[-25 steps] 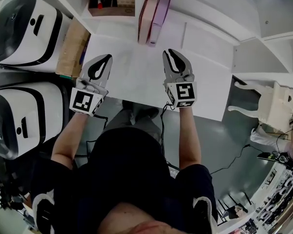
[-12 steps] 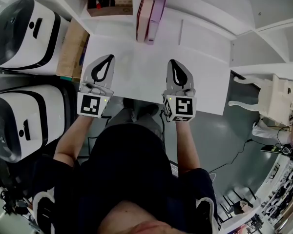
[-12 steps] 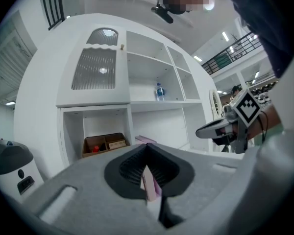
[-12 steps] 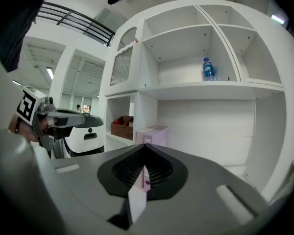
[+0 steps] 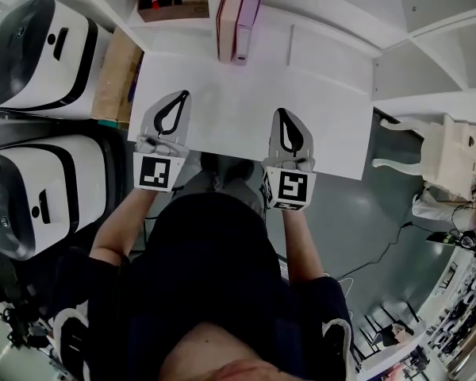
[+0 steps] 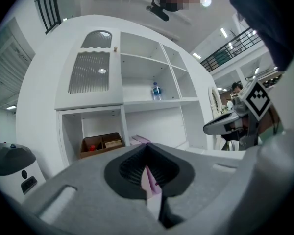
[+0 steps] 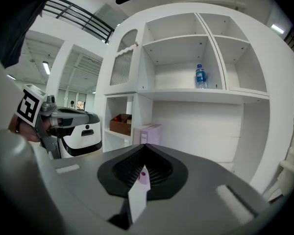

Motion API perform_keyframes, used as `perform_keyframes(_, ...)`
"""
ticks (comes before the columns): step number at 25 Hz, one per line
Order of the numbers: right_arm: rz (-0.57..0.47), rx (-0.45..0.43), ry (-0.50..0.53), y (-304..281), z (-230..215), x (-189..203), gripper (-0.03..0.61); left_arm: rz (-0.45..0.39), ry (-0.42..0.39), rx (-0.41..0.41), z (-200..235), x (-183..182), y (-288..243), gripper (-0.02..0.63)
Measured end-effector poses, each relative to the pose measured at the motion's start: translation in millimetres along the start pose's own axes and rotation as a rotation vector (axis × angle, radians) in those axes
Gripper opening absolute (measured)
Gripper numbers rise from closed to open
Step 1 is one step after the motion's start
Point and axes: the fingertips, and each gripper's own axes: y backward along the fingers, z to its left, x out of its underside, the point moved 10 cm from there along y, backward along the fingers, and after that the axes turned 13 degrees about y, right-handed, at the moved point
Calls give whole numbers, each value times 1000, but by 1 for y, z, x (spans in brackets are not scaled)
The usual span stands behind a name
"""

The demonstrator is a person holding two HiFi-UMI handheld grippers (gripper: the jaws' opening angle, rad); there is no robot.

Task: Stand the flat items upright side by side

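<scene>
Smooth white tabletop point(image 5: 238, 109) underlies grey left tongs point(image 5: 179, 98) and right tongs point(image 5: 285, 116), both closed, empty.

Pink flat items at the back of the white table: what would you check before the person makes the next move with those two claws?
1. Pink flat items upright and side by side: ok.
2. Left gripper shut, nothing between its jaws: ok.
3. Right gripper shut, nothing between its jaws: ok.
4. Both grippers apart from the items: ok.
5. No flat item lying on the white table: ok.
6. Items steady, not leaning: cannot tell.
</scene>
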Motion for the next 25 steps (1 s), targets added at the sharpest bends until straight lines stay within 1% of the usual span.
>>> perform_keyframes(6,-12,20,-11,18,-3,3,0,-2,-10,-22,-10,1,10,0)
perform_keyframes(9,-13,40,-10,26,-6,5,-1,5,3,-34,-12,2,15,0)
perform_keyframes(18,26,49,-29,37,-11,20,-2,16,15,-49,-18,6,22,0)
perform_keyframes(25,43,51,-11,43,-14,26,-2,23,22,-62,-20,8,26,0)
